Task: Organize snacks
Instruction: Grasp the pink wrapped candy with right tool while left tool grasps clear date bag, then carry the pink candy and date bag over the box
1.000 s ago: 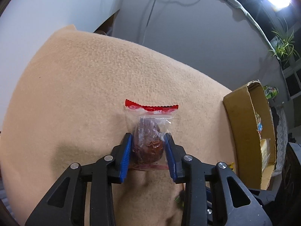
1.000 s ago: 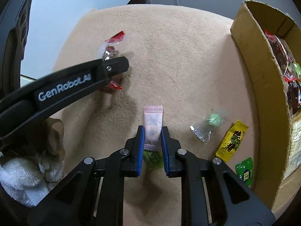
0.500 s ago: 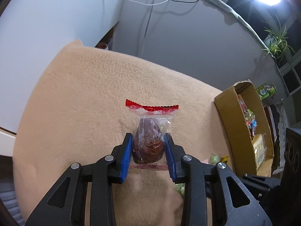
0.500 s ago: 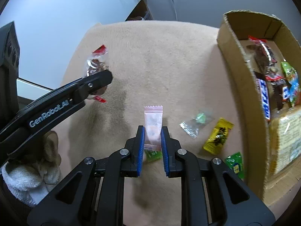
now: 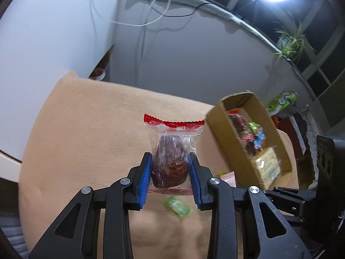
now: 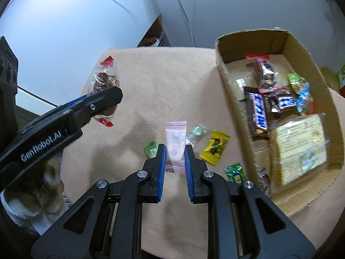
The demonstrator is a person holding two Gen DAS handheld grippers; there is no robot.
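**Two snacks in the air, box off to the right**

A surface covered in peach-tan fleece cloth (image 6: 172, 82) stands before a pale wall with trailing white cables. At its right edge sits an open brown cardboard box (image 6: 224, 73), already holding chocolate bars, small packets and a wrapped cracker block.

The left tool (image 5: 170, 172) is closed on a clear red-edged packet with a dark brown dried fruit inside (image 5: 172, 151), held clear above the cloth. The right tool (image 6: 174, 157) is closed on a slim pale pink sachet (image 6: 175, 142), pinched at its lower half.

Risks, as I judge them: the glossy film on both wrappers could slide through the pads during a quick swing towards the box. With both tools heading to the same opening, they could knock together or catch the box's near wall. Loose pieces on the cloth, a yellow candy wrapper (image 6: 215, 146), green sachets (image 6: 235, 171) and a clear-wrapped green sweet (image 6: 197, 130), could be swept off by a low pass.
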